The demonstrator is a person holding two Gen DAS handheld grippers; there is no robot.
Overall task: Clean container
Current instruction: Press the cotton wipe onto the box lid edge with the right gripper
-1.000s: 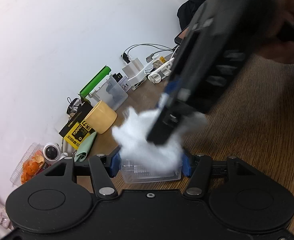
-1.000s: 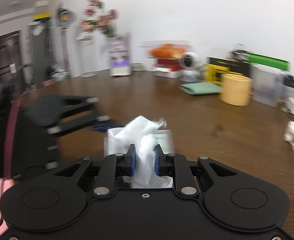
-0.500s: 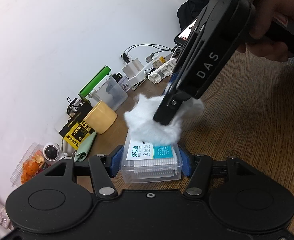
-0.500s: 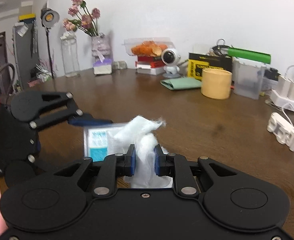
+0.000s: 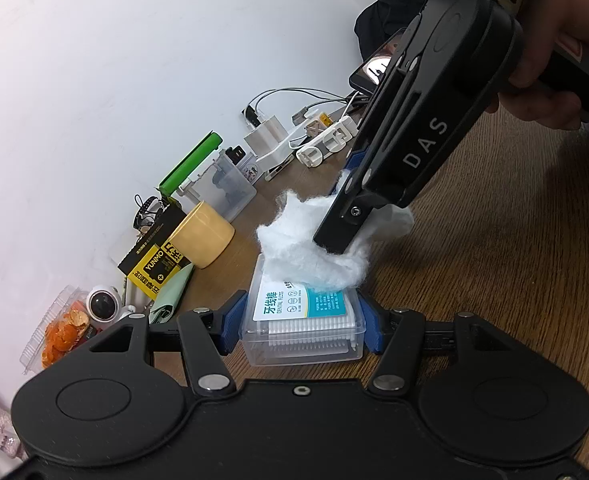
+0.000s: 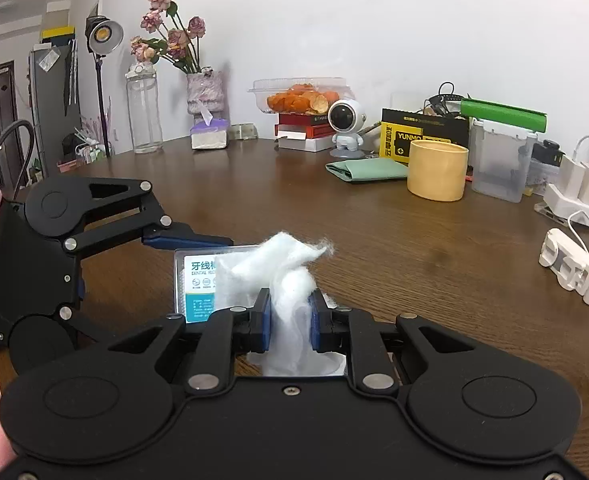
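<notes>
On the brown wood-grain counter (image 5: pixel 514 280), the clear rectangular plastic container of dental floss picks (image 5: pixel 302 330) sits clamped between the blue pads of the left hand-held gripper (image 5: pixel 300 326), which presses on both of its short sides. The right hand-held gripper (image 6: pixel 288 320) is closed to a narrow gap on a wad of white fluffy cotton (image 6: pixel 282 276).

Change over the last second: the cotton wad, which a second ago covered nearly the whole lid with the right hand-held gripper blurred in motion, now rests only on the far part of the lid. The white and teal printed label (image 5: pixel 298 302) is exposed across the near half. In the left wrist view the wad (image 5: pixel 314 248) touches the far edge of the lid and overhangs it toward the counter. The container itself has not shifted between the left pads.

Assessment: one wiping pass over the lid appears complete or at its far limit. The lid top is the only surface seen under treatment; the side walls and the base are not yet reached. Any remaining dirt cannot be judged from these views.

Background items, such as the yellow cylindrical cup (image 6: pixel 436 174) and the folded green cloth (image 6: pixel 364 170), stand well apart and play no part.
</notes>
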